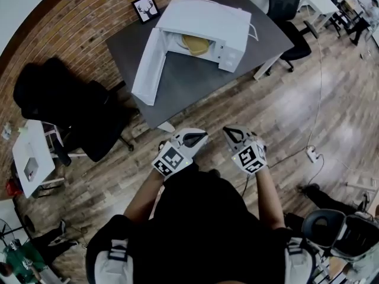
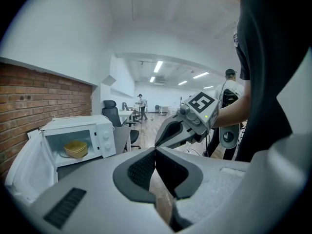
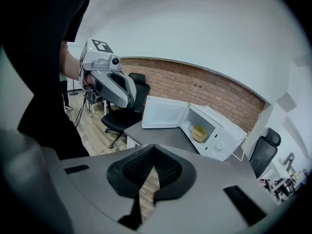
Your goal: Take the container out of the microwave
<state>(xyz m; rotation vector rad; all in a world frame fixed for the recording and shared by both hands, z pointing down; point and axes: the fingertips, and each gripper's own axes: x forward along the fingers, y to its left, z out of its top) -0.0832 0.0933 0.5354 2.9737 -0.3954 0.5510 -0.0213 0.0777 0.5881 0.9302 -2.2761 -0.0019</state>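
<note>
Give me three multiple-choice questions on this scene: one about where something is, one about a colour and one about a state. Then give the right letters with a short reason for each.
1. Where is the container?
A. on the floor
B. inside the microwave
C. on top of the microwave

2. What colour is the container?
A. blue
B. black
C. yellow

3. What state is the microwave door in?
A. swung wide open
B. fully shut
C. taken off and lying on the floor

Answers:
1 B: the container sits in the lit cavity, visible through the open front.
2 C: it looks yellow in the head view and in both gripper views.
3 A: the door stands out to the side of the cavity, still attached by its hinge edge.
</note>
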